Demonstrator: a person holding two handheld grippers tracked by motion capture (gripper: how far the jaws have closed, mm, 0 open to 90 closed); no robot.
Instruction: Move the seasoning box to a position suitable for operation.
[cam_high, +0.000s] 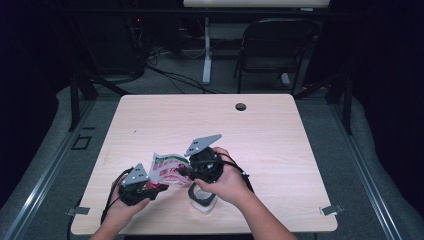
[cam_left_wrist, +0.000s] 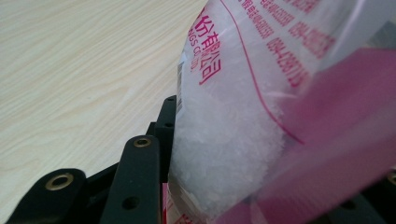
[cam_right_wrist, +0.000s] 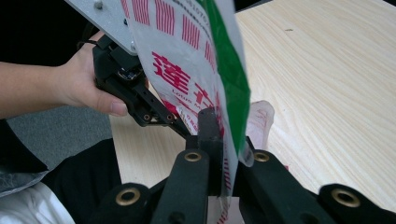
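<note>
The plastic bag (cam_high: 167, 170) hangs above the tabletop (cam_high: 270, 130) near its front edge, long axis running from 8 to 2 o'clock. The left gripper (cam_high: 150, 187) and the right gripper (cam_high: 184, 171) each have their jaws clamped on it.

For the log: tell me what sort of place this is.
Probably a lab or recording room: a bare wooden table with a cable hole, a folding chair and floor cables behind, dark surroundings.
</note>
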